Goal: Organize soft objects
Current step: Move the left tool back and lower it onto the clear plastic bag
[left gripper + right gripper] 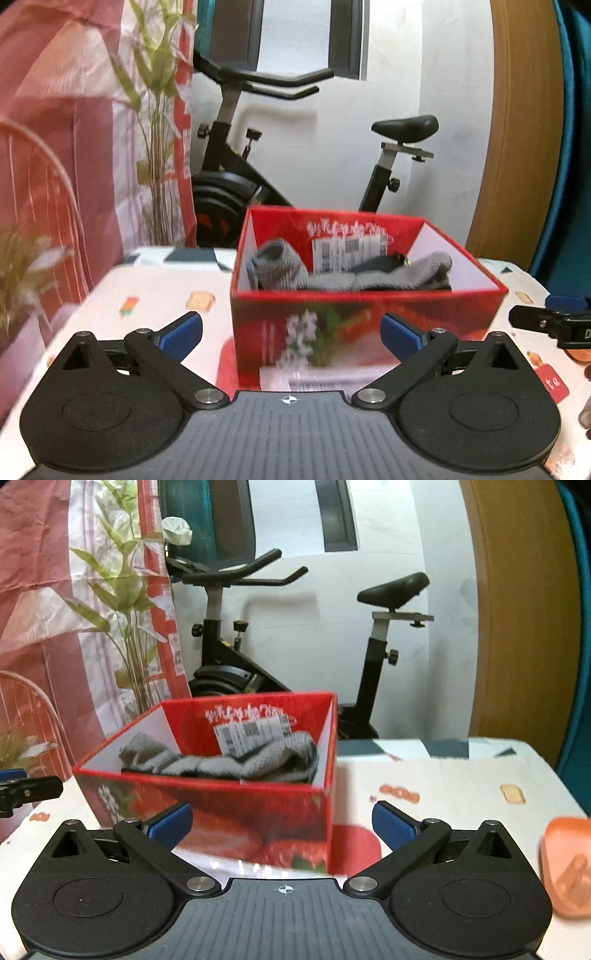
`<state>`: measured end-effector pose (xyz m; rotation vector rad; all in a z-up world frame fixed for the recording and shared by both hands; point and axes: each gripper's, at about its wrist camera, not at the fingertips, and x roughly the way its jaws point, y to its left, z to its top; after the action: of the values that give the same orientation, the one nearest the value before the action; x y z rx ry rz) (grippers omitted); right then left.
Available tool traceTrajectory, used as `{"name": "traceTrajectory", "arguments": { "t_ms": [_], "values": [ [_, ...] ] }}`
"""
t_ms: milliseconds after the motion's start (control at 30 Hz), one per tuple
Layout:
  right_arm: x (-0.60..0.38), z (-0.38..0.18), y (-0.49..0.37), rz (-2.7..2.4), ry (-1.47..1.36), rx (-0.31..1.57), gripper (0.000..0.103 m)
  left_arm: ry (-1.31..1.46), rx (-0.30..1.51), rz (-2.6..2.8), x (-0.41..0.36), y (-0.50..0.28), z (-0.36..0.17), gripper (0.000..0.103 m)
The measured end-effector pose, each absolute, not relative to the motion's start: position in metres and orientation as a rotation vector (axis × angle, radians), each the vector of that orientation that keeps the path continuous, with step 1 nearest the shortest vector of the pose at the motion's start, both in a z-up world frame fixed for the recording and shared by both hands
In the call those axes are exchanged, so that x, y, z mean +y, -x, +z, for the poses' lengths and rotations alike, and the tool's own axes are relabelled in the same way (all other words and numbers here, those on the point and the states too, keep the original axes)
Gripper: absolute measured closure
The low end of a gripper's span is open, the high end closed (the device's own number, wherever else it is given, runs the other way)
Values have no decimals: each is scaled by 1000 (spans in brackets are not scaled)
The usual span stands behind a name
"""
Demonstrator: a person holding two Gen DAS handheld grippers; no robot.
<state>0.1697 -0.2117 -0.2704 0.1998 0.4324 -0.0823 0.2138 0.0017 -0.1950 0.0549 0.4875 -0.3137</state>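
Observation:
A red open box stands on the patterned table; it also shows in the right wrist view. Grey knitted socks lie inside it, with a barcode label behind them; they show in the right wrist view too. My left gripper is open and empty, just in front of the box. My right gripper is open and empty, in front of the box's right corner. The right gripper's finger shows at the right edge of the left wrist view.
An exercise bike stands behind the table. Curtains and a green plant are at the left. An orange object lies on the table at the right. A wooden panel stands at the far right.

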Motion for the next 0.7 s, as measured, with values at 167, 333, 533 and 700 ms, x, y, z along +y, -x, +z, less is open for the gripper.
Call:
{"name": "traceTrajectory", "arguments": {
  "t_ms": [167,333,533,700],
  "values": [
    [-210,-297,-159,-91,-248,472,0,-34,544,-318,5,-210,-215,0],
    [-205,-325,-149,-103,-246,505,0,-19,605,-306,9,-212,-235,0],
    [-205,-351,-148,-90,-284,546,0,-13,661,-310,10,-215,-257,0],
    [-200,-359,-155,-61,-276,560,0,46,695,-352,12,-213,-270,0]
  ]
}}
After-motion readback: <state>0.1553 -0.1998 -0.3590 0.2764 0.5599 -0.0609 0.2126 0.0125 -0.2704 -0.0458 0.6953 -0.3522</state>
